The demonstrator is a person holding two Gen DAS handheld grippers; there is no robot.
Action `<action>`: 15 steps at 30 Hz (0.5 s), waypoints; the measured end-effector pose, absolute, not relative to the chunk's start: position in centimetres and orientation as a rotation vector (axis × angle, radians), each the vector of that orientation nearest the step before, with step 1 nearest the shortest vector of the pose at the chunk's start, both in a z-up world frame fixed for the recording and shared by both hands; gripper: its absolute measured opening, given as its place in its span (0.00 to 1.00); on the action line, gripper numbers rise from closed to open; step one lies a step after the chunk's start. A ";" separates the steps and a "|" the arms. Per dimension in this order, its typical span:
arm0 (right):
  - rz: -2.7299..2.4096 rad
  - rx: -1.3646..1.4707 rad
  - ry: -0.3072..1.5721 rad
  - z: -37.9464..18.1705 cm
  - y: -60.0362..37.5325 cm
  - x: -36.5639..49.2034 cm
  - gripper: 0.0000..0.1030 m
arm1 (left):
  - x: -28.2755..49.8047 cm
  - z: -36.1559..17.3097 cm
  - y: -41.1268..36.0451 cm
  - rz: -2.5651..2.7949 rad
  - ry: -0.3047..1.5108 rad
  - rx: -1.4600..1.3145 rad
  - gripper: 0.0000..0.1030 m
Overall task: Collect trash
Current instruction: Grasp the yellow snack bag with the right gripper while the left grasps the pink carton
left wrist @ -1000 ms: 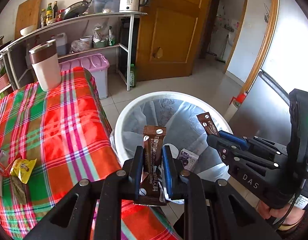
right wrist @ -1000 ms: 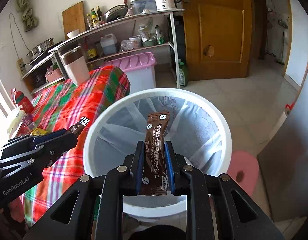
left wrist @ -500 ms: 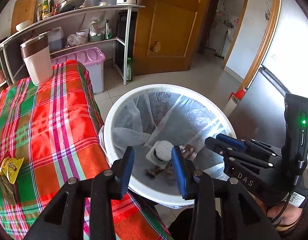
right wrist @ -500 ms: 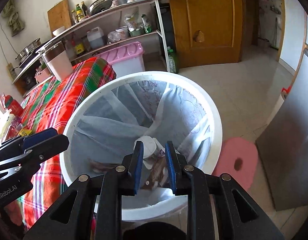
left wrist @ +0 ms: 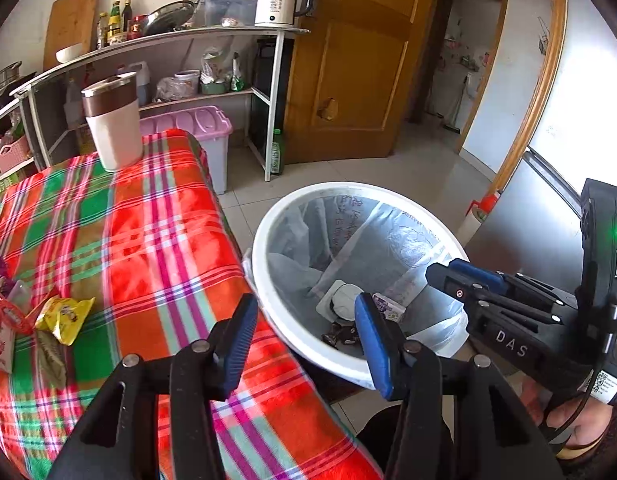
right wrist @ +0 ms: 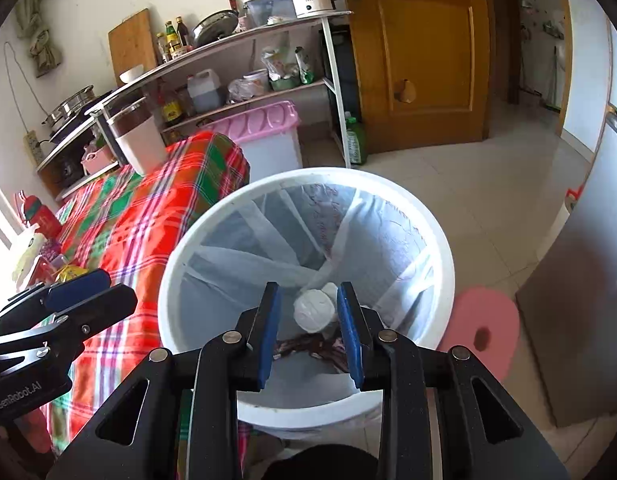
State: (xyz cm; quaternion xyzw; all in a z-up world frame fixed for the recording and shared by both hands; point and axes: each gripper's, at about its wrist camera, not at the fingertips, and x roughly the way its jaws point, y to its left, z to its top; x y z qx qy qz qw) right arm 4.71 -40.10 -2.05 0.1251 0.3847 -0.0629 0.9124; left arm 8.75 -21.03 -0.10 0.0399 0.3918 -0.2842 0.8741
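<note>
Both sachets gone from the jaws since a second ago: brown sachets (right wrist: 308, 346) now lying at the bottom of the bin (right wrist: 444, 248), beside a white cup (right wrist: 313, 312) and a small purple carton (left wrist: 388, 309). Left gripper (left wrist: 304, 334) jaws just been opening, now spread wide with nothing between them, hanging over the near rim of the bin where it meets the tabletop (left wrist: 148, 240). Right gripper (right wrist: 310, 334) jaws also just been opening, parted a little, empty, held over the bin mouth. Drop step done for this pair, judging by the empty jaws and the sachets inside the liner. More trash left: yellow wrapper (left wrist: 64, 316) and red packet (left wrist: 6, 316) on the tabletop well left of the bin, near the tabletop's left edge; more packets beside them, too blurred to name. Tumbler (left wrist: 113, 120) upright at the far end of the tabletop from the bin, probably not trash. Next move likely a swing back from the bin to the wrappers. Task partly done. Risk: thin wrappers lying flat on cloth, hard to pinch without snagging the fabric.
</note>
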 end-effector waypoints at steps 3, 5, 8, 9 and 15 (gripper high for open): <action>-0.117 0.252 0.783 -1.6 -39.1 4.6 0.30 | 8.5 0.3 -19.5 -0.572 0.804 0.068 0.52; -0.109 0.246 0.778 -1.3 -38.5 4.6 0.30 | 8.4 0.5 -18.5 -0.547 0.799 0.062 0.53; -0.088 0.236 0.770 -0.8 -37.3 4.6 0.30 | 8.0 0.8 -16.9 -0.510 0.781 0.060 0.53; -0.082 0.235 0.766 -0.7 -36.9 4.6 0.30 | 8.0 0.9 -16.3 -0.503 0.780 0.052 0.54; -0.030 0.212 0.755 0.0 -33.8 5.0 0.34 | 7.6 1.2 -12.8 -0.443 0.765 0.019 0.55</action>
